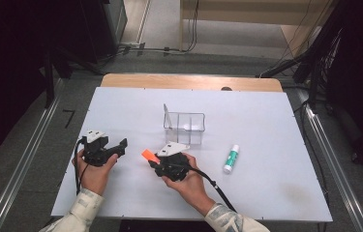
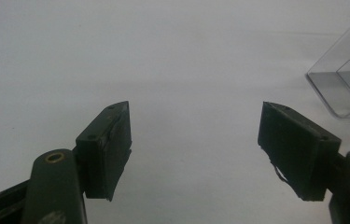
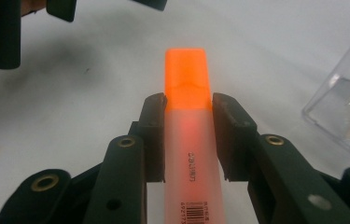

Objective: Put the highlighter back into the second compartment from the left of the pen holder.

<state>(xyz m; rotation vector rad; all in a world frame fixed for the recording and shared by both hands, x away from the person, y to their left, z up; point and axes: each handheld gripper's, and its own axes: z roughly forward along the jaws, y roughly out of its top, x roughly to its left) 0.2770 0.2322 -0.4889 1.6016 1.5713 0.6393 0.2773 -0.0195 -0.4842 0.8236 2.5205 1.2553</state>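
Note:
My right gripper [image 3: 189, 105] is shut on an orange highlighter [image 3: 189, 135]; both pads press its translucent body just below the orange cap. In the high view the right gripper [image 1: 155, 162] holds the highlighter [image 1: 149, 155] a little above the white table, cap pointing left and away. My left gripper [image 1: 121, 145] rests at the table's left, its jaws wide apart. In the left gripper view the left gripper [image 2: 196, 140] has nothing but bare table between its pads. A clear plastic organizer [image 1: 185, 126] with compartments stands just beyond the right gripper.
A green-and-white glue stick [image 1: 231, 158] lies on the table to the right of the right hand. The white table [image 1: 266, 116] ends near the person at the bottom. The clear organizer's corner [image 2: 345, 79] shows at the right of the left gripper view.

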